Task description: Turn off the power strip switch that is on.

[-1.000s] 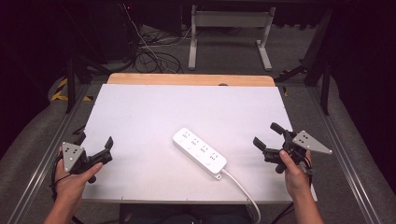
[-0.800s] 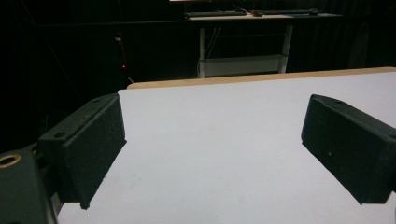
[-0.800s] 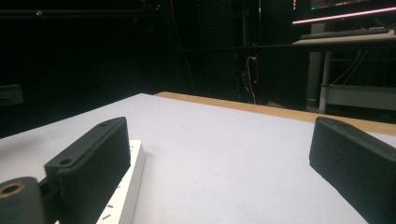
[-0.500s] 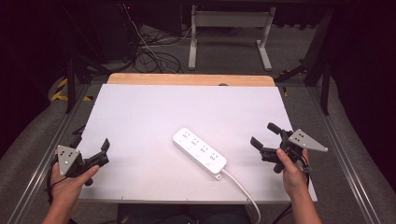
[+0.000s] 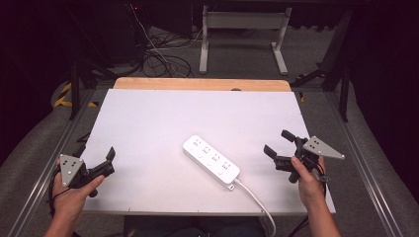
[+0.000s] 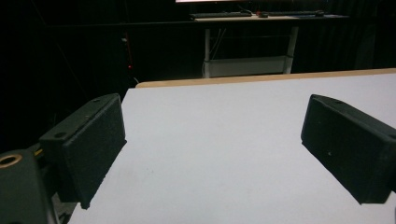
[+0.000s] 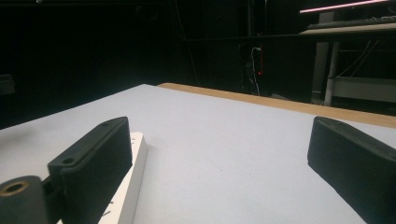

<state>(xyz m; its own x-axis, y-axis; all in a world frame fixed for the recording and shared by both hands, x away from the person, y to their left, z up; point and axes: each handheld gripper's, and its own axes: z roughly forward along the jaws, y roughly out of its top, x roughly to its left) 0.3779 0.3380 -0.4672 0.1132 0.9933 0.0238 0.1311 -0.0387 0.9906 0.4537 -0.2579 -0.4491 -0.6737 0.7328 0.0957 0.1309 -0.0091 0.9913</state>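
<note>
A white power strip (image 5: pixel 211 160) lies slantwise on the white tabletop (image 5: pixel 148 118), a little right of the middle, and its white cable (image 5: pixel 254 200) runs off the front edge. My left gripper (image 5: pixel 108 162) hovers at the front left corner, open, with bare tabletop between its pads (image 6: pixel 91 149). My right gripper (image 5: pixel 276 141) is held near the right edge, open and pointing left toward the strip. In the right gripper view the power strip (image 7: pixel 133 179) lies just behind the left pad (image 7: pixel 95 170). Neither gripper touches it.
A wooden strip (image 5: pixel 197 84) borders the table's far edge. Beyond it on the floor are loose cables (image 5: pixel 158 54) and a white desk frame (image 5: pixel 242 34). Metal rails (image 5: pixel 365 163) run along both sides of the table.
Both grippers have drifted slightly: the left one a little toward the front left corner, the right one a little left toward the power strip. Both stay open. The strip has not moved.
</note>
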